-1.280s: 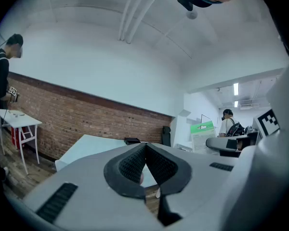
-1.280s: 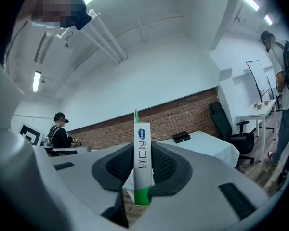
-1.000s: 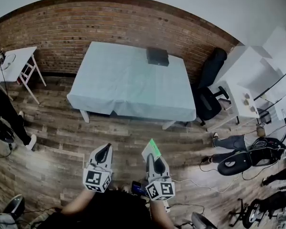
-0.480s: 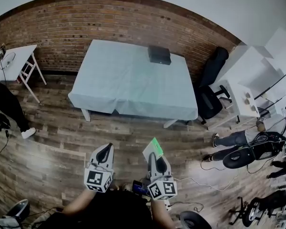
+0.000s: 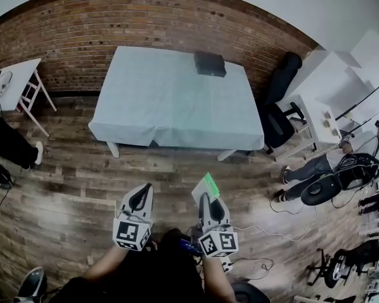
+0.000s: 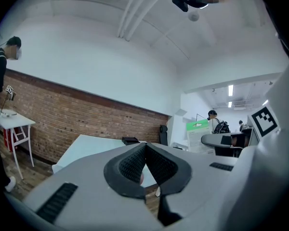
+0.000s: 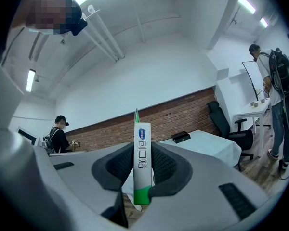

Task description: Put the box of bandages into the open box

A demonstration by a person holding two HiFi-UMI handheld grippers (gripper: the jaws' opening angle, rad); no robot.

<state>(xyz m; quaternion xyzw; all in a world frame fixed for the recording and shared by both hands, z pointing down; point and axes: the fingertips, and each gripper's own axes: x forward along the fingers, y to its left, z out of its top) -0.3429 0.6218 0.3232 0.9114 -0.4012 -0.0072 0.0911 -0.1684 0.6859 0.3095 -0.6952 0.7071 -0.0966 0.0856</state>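
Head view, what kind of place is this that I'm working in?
Probably a lab or studio workroom rather than a home: a cloth-covered table stands alone on a wood floor before a brick wall, with an office chair and white desks off to the right.

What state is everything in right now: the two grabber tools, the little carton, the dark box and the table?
left gripper: shut, nothing between its jaws.
right gripper: shut on the box of bandages.
box of bandages: held edge-on between the jaws, away from the table.
dark box: at the table's far edge; open or closed can't be told.
table: covered with a pale cloth.
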